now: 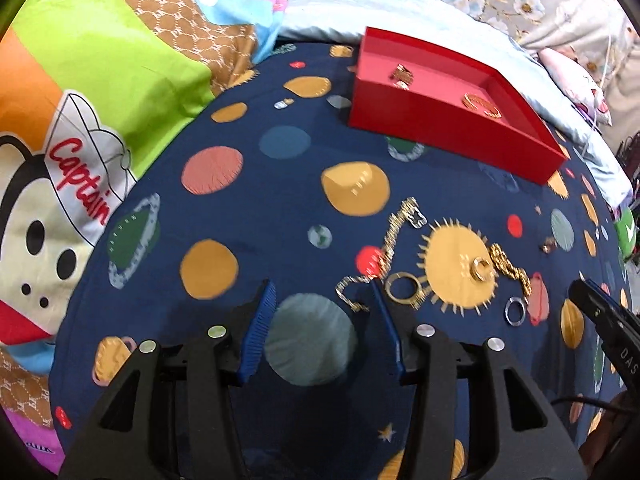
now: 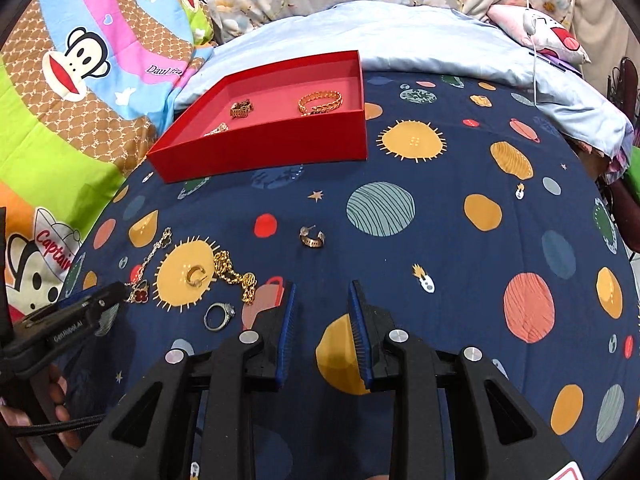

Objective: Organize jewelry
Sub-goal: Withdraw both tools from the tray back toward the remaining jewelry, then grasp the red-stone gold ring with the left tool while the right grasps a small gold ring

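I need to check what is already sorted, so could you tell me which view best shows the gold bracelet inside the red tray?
The right wrist view: the gold bracelet shows whole on the red tray floor. In the left wrist view, the tray's near wall partly hides it.

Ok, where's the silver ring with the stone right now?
In the right wrist view, the silver ring with the stone lies on the navy planet-print bedsheet, left of the right gripper, below the tangled gold chain.
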The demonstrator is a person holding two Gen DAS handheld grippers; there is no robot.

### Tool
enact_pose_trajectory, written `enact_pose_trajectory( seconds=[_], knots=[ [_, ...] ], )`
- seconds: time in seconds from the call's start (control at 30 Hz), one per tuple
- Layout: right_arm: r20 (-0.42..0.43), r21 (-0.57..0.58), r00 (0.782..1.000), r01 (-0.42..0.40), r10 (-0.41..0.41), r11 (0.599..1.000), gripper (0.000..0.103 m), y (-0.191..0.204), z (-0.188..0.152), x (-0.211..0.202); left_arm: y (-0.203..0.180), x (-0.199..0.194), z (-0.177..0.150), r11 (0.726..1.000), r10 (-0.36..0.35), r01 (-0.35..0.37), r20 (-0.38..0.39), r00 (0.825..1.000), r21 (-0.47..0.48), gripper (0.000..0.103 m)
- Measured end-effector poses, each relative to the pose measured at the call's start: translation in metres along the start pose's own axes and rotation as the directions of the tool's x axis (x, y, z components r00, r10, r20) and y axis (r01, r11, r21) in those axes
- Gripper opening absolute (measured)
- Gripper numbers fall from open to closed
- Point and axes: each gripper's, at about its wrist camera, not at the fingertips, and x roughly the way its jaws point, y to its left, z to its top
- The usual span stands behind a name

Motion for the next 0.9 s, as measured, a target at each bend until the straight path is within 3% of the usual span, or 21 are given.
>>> enact_pose_trajectory(
  seconds=[0.53, 0.63, 0.77, 0.9],
  knots=[
    [0.000, 0.019, 1.000, 0.002, -0.002, 1.000, 0.026, -0.007, -0.005, -0.005, -0.035, -0.003, -0.006, 0.994, -0.084, 0.083, 0.003, 0.997, 0.065, 0.047],
    [-0.004, 0.021, 1.000, 0.000, 0.000, 1.000, 0.026, -0.008, -0.005, -0.004, -0.040, 0.001, -0.005, 0.994, -0.086, 0.086, -0.005, 0.996, 0.073, 0.037],
    [-0.006, 0.019, 1.000, -0.004, 0.004, 1.000, 0.026, -0.007, -0.005, -0.003, -0.042, 0.002, -0.004, 0.992, -0.098, 0.098, -0.009, 0.995, 0.081, 0.017],
    [-0.007, 0.019, 1.000, -0.004, 0.004, 1.000, 0.026, -0.006, -0.004, -0.002, -0.044, 0.002, -0.004, 0.991, -0.103, 0.103, -0.006, 0.995, 0.088, 0.014]
  ],
)
